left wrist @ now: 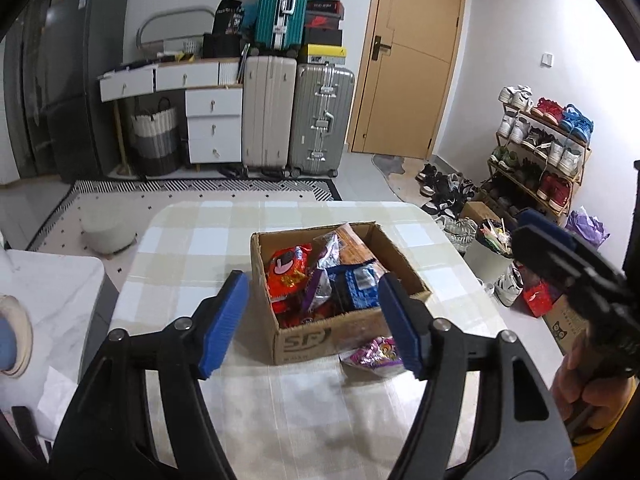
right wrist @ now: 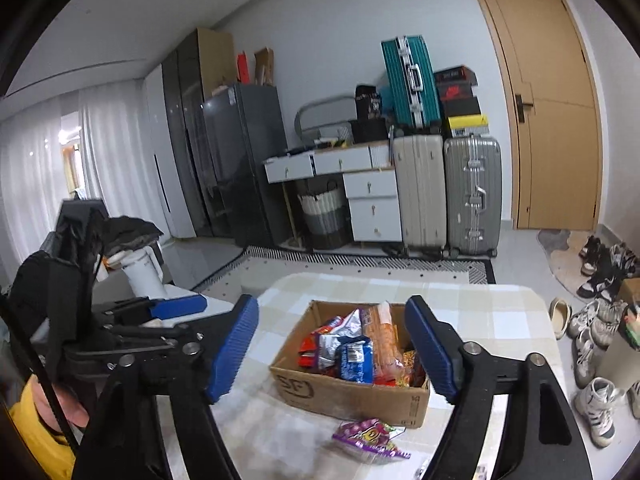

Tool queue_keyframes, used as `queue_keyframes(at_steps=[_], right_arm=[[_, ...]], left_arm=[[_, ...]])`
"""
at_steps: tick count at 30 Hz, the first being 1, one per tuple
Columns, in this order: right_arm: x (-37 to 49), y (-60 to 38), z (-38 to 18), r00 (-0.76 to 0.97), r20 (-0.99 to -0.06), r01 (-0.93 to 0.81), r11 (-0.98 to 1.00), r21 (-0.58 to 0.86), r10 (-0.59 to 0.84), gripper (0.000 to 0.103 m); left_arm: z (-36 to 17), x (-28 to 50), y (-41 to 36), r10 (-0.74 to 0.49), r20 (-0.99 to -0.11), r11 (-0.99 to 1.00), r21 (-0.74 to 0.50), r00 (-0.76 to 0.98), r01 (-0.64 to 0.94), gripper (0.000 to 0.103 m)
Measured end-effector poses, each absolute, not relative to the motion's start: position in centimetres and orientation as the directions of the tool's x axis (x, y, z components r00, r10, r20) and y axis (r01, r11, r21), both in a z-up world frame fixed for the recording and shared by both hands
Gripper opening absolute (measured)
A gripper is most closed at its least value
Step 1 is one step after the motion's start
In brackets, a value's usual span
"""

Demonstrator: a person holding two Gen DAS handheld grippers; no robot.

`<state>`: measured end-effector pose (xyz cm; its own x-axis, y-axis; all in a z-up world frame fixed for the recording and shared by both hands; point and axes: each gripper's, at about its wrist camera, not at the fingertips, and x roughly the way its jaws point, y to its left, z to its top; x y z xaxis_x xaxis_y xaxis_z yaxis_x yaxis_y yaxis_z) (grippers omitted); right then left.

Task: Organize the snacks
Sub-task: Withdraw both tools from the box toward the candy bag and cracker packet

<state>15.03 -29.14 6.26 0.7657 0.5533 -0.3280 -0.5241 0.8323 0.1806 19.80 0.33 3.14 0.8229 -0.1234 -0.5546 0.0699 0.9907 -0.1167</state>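
A cardboard box (left wrist: 352,330) stands on the checked tablecloth (left wrist: 192,248), full of snack packets: a red one (left wrist: 286,272), a blue one (left wrist: 356,286) and others. A purple snack packet (left wrist: 374,356) lies on the table against the box's near side. My left gripper (left wrist: 314,324) is open and empty, above the box's near edge. In the right wrist view the box (right wrist: 352,394) and purple packet (right wrist: 370,438) lie ahead of my right gripper (right wrist: 332,350), which is open and empty. The left gripper (right wrist: 176,307) shows at its left, and the right gripper (left wrist: 560,248) shows at the left wrist view's right edge.
A white side table (left wrist: 52,276) stands left of the table. A bin (left wrist: 490,254), shoes and a shoe rack (left wrist: 540,152) are on the right. Suitcases (left wrist: 298,116), a drawer unit (left wrist: 214,124) and a door (left wrist: 408,56) line the far wall.
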Motion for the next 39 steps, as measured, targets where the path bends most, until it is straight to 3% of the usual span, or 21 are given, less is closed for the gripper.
queue_keyframes(at_steps=[3,6,13,25,35,39], right_arm=[[11.8,-30.2,7.3,0.791,-0.275,-0.52,0.837,0.168,0.547,0.087],[8.4,-31.5,8.1,0.826,-0.214,-0.496,0.853,0.159,0.521,0.096],[1.8,-34.1,7.5,0.86,-0.139,-0.471,0.869,0.151,0.49,0.099],[-3.1,-37.0,4.3,0.876,-0.157,-0.423,0.883,0.201,0.455,0.102],[-2.5,-36.4,0.5,0.861,-0.248,-0.401,0.893,0.204,0.444,0.102],[-1.0,-36.3,-1.2,0.841,-0.285,-0.409,0.885,0.221,0.46,0.102]], left_arm=[[4.2,17.0,-0.3,-0.119,-0.521,0.991,-0.108,0.845,0.073,0.078],[5.0,13.7,-1.2,-0.108,-0.487,0.993,-0.089,0.867,0.074,0.079],[5.8,6.4,-3.1,-0.096,-0.442,0.995,-0.06,0.892,0.077,0.083],[1.7,-1.1,-3.2,-0.113,-0.467,0.993,-0.093,0.877,0.078,0.085],[-4.2,3.8,-3.4,-0.106,-0.549,0.994,-0.089,0.829,0.068,0.101],[-6.2,6.5,-4.2,-0.123,-0.58,0.992,-0.093,0.805,0.085,0.102]])
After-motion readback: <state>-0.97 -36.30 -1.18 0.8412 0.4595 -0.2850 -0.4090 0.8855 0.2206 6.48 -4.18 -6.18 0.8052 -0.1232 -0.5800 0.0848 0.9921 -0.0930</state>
